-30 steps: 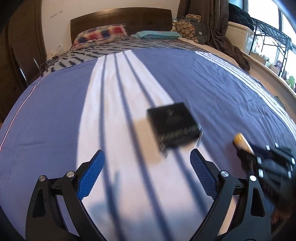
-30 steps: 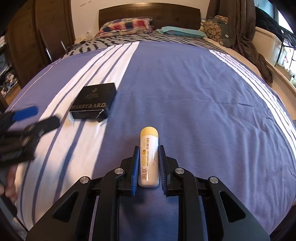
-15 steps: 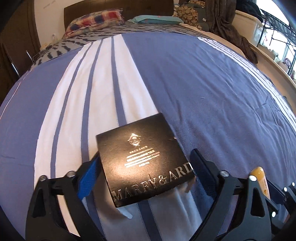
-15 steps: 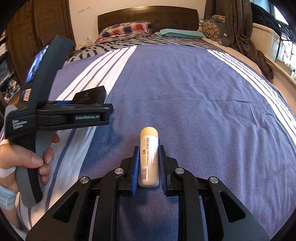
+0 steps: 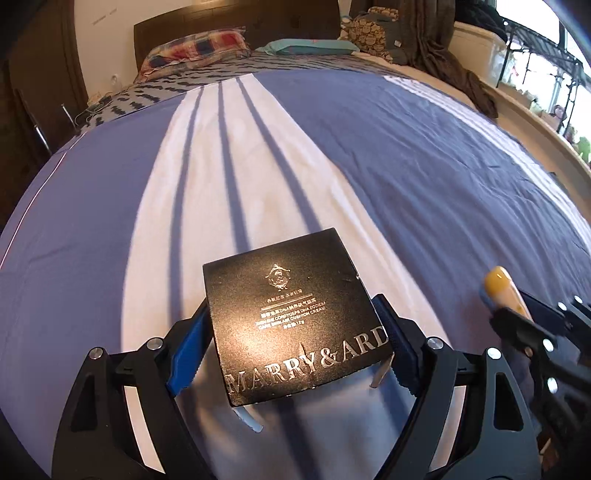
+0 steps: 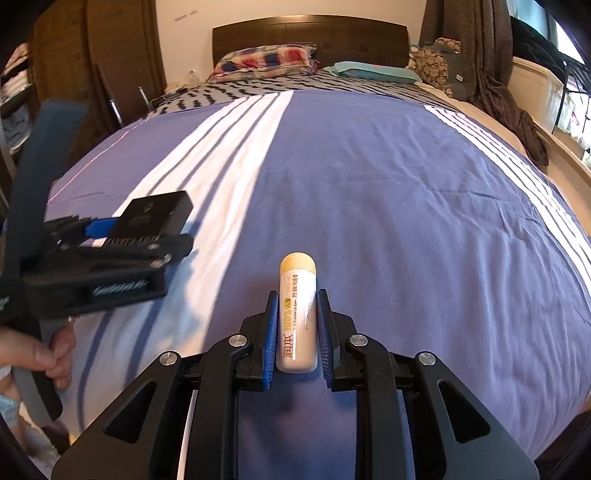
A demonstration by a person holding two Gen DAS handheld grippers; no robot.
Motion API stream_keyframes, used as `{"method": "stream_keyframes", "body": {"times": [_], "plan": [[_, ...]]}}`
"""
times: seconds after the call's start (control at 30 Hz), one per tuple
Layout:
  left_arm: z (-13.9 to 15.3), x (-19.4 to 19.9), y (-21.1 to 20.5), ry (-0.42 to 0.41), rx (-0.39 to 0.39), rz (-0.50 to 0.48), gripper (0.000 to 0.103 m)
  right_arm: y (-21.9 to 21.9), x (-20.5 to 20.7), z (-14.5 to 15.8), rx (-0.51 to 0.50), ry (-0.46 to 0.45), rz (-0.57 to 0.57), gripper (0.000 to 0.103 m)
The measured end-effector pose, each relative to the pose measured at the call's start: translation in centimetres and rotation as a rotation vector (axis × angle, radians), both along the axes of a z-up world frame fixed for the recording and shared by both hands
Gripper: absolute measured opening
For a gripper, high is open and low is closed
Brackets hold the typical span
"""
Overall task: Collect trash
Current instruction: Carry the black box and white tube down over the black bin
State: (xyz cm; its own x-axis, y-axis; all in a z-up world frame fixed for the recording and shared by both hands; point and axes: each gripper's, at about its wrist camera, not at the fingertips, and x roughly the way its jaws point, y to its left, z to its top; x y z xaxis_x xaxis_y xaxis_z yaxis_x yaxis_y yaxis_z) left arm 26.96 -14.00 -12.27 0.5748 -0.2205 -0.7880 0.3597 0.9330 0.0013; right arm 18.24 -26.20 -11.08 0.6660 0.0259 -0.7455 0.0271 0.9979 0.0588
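Note:
A flat black "MARRY&ARD" box (image 5: 291, 317) sits between the blue pads of my left gripper (image 5: 291, 347), which is shut on its two sides. In the right wrist view the box (image 6: 151, 218) is lifted clear of the bedspread at the left. My right gripper (image 6: 295, 328) is shut on a white tube with a yellow cap (image 6: 297, 317), held above the bed. The tube's yellow cap (image 5: 498, 282) shows at the right in the left wrist view.
A blue and white striped bedspread (image 6: 369, 192) covers the bed. Pillows (image 6: 266, 61) lie against the dark headboard (image 6: 310, 35). A brown cloth (image 6: 509, 107) hangs at the far right. A wardrobe (image 6: 92, 55) stands at the left.
My left gripper moved forward around the black box, closed on it and lifted it off the bedspread. The right gripper kept hold of the tube.

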Motion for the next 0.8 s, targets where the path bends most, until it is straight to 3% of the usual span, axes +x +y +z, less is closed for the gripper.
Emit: {"method": "stream_keyframes", "body": {"times": [0.47,0.8], "plan": [[3.4,-13.9,6.3,-0.074,-0.068,-0.015,0.079,4.4,-10.3,2.3,0.027,-0.040,0.040,0.021],[2.2,-22.5,8.6,-0.072,-0.109,-0.008,0.079,6.5,-16.8,2.0,0.069,-0.051,0.067,0.021]]}}
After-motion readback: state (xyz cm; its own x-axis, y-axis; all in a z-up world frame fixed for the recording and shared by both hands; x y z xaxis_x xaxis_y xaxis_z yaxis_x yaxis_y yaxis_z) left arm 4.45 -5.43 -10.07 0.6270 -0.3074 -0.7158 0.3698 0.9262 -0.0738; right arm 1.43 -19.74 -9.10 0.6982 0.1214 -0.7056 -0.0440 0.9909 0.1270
